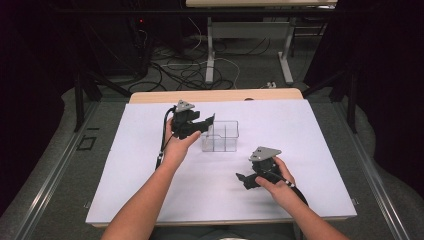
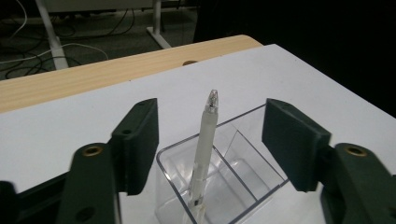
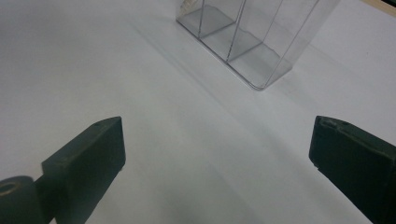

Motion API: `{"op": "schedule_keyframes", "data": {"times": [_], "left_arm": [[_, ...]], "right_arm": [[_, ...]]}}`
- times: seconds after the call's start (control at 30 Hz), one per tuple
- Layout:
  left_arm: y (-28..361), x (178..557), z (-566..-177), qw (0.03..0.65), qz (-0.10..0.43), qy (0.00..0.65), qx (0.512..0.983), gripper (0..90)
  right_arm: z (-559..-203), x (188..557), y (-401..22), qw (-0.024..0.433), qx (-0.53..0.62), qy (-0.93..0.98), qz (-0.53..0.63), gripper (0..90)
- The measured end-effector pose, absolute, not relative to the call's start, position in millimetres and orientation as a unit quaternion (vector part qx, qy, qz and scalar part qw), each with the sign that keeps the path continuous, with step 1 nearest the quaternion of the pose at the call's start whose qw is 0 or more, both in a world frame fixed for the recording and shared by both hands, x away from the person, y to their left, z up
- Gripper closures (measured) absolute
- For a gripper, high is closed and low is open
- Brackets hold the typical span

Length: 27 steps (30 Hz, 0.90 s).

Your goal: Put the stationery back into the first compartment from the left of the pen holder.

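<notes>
A clear plastic organizer (image 1: 220, 136) with several compartments stands near the middle of the white table. A translucent pen (image 2: 204, 144) stands tilted in one compartment of the organizer (image 2: 261, 182), tip up. My left gripper (image 1: 208, 122) hovers at the organizer's left edge, above the rim. In the left gripper view my left gripper (image 2: 211, 119) is open, its jaws wide on either side of the pen's top and apart from it. My right gripper (image 1: 242, 179) rests low near the table's front right, pointing left. In its own view my right gripper (image 3: 215, 140) is open and holds nothing, with the organizer (image 3: 243, 42) farther off.
A white sheet (image 1: 150, 175) covers the wooden table (image 1: 215, 95), whose far edge shows bare wood. Beyond it are table legs and cables (image 1: 190, 70) on the floor. Dark curtains flank both sides.
</notes>
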<state>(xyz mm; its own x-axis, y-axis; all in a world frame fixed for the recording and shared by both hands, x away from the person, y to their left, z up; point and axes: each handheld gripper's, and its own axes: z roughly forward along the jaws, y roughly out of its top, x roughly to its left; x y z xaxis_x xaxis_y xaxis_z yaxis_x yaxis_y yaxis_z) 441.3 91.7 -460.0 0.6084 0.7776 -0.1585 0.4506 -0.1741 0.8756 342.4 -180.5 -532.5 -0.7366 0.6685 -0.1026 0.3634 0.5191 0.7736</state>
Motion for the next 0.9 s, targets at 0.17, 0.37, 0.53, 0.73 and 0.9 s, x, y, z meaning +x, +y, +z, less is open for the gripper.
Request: {"op": "schedule_keyframes", "data": {"times": [0.17,0.37,0.53,0.73,0.9], "left_arm": [[93.7,428.0,-454.0,0.5,0.168,0.396,0.751,30.4],[97.7,413.1,-447.9,0.511,0.163,0.38,0.754,27.5],[102.4,401.4,-449.2,0.511,0.153,0.36,0.766,25.4],[107.3,388.2,-457.1,0.486,0.156,0.353,0.784,21.1],[112.2,380.5,-464.2,0.486,0.147,0.359,0.783,15.6]], "right_arm": [[-532.7,342.8,-180.6,0.2,0.302,0.848,0.386,3.4],[-533.1,342.9,-181.5,0.202,0.304,0.847,0.386,3.4],[-532.0,343.2,-183.4,0.204,0.308,0.847,0.383,3.3],[-532.4,343.8,-183.9,0.206,0.31,0.844,0.386,3.4],[-532.8,344.0,-183.9,0.206,0.309,0.845,0.385,3.3]]}}
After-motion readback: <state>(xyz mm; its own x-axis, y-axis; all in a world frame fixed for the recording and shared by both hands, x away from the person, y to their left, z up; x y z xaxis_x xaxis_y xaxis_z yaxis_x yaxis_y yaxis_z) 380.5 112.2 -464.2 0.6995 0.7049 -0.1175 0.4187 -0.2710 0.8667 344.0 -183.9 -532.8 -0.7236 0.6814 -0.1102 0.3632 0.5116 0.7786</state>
